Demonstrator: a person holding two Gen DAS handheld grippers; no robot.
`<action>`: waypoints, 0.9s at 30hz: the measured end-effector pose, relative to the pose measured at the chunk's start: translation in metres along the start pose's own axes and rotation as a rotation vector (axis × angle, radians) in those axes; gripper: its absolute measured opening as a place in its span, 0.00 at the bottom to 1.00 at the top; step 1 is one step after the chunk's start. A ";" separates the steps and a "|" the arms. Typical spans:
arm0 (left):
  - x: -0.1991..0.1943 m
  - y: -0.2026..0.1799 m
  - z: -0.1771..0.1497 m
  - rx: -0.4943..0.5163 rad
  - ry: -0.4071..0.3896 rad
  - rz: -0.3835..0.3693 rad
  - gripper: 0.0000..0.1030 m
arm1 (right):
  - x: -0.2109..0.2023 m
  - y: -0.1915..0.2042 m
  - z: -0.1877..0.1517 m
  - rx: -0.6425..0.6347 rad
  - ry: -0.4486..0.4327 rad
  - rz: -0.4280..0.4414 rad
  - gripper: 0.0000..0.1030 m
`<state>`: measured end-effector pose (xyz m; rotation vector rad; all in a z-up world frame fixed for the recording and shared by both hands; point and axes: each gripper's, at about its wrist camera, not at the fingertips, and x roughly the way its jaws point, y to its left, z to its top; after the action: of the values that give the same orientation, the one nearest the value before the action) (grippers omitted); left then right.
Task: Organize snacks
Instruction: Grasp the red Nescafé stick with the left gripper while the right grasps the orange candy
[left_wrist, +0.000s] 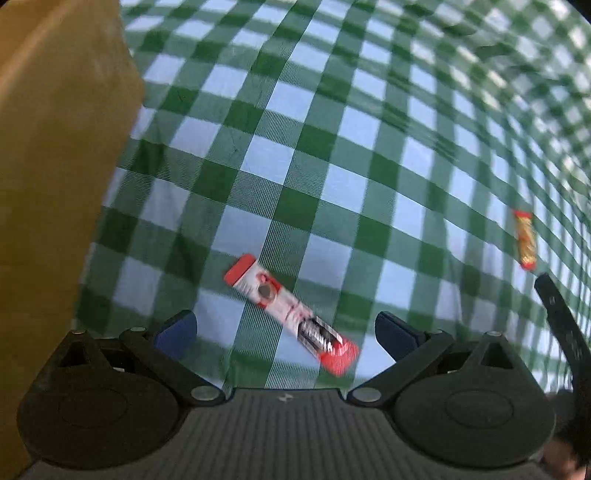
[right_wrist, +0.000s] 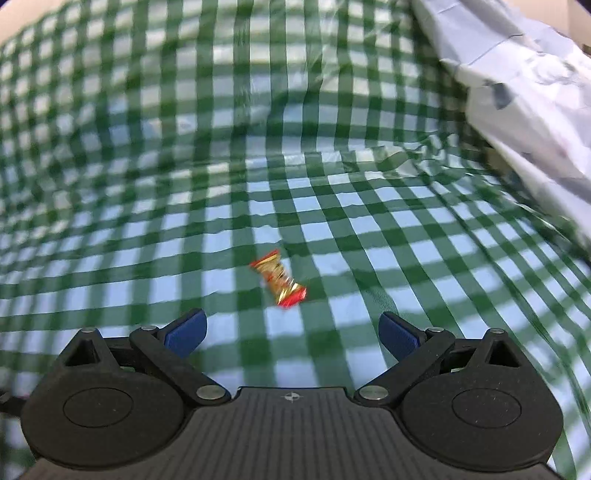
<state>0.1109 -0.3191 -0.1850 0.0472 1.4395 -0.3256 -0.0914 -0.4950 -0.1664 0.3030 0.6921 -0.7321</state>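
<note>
Green-and-white checked cloth (left_wrist: 332, 147) covers the desk across the whole left wrist view. A red-and-white snack bar (left_wrist: 291, 314) lies flat on the cloth, slanted, its lower red end reaching in between the blue pads of the left gripper (left_wrist: 284, 332). Those jaws stand wide, with nothing gripped; whether the bar touches either pad cannot be told. Left of the snack bar rises a tall brown cardboard wall (left_wrist: 55, 166), well apart from it. Far to the right of the snack bar lies a small red-and-gold candy (left_wrist: 525, 240), and just below that a black curved part (left_wrist: 561, 321) of another tool enters the view.

Through the right wrist camera the same checked cloth (right_wrist: 147, 184) looks rumpled and blurred. The red-and-gold candy (right_wrist: 279, 282) lies on it, ahead of the right gripper (right_wrist: 293, 332) and roughly centred between its blue pads, apart from both. These jaws are also spread wide and empty. Up and to the right of the candy sits a pale, crumpled plastic bag (right_wrist: 517, 81).
</note>
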 end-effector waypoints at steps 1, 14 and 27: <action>0.008 0.001 0.002 -0.016 0.014 -0.002 1.00 | 0.020 0.000 0.003 -0.012 0.007 -0.007 0.96; 0.001 -0.018 -0.013 0.089 -0.075 0.120 0.46 | 0.082 0.007 -0.009 -0.086 -0.042 0.030 0.53; -0.070 -0.002 -0.040 0.273 -0.183 0.001 0.13 | -0.001 0.025 -0.020 -0.064 0.017 0.059 0.25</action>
<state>0.0648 -0.2988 -0.1217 0.2341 1.2066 -0.5118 -0.0841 -0.4671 -0.1805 0.2703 0.7188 -0.6500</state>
